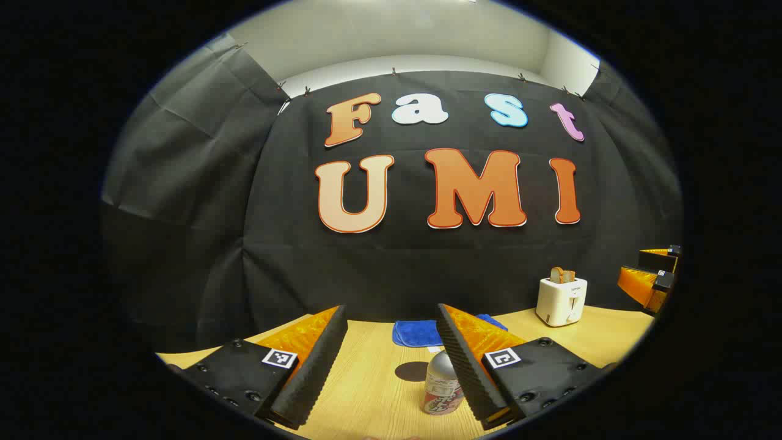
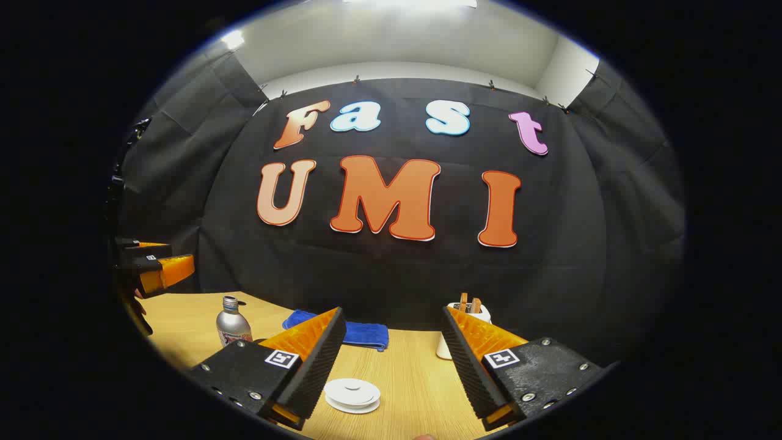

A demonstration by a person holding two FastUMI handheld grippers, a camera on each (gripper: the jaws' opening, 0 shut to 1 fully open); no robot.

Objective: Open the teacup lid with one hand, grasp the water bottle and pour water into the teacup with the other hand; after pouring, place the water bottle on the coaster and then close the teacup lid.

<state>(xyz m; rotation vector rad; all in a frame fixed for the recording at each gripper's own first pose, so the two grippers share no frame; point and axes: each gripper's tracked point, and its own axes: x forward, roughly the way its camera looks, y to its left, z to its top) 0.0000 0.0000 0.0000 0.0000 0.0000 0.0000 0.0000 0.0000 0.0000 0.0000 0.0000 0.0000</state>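
The silver water bottle [image 1: 441, 385] with a printed label stands upright on the wooden table [image 1: 366, 391], just inside the right finger of my left gripper [image 1: 391, 311], which is open and does not touch it. Just beyond the bottle lies a dark round coaster [image 1: 412, 371]. In the right gripper view the white teacup [image 2: 352, 394] sits low on the table with its lid on, between the open fingers of my right gripper [image 2: 391, 311] and closer to the left one. The bottle [image 2: 233, 327] shows farther left there.
A folded blue cloth [image 1: 421, 333] lies at the table's back edge. A white toaster [image 1: 562, 299] holding bread stands at the back right, partly behind my right gripper's right finger [image 2: 467, 311]. The other gripper [image 1: 650, 278] hovers at the right edge, and the left gripper [image 2: 153, 269] at the left.
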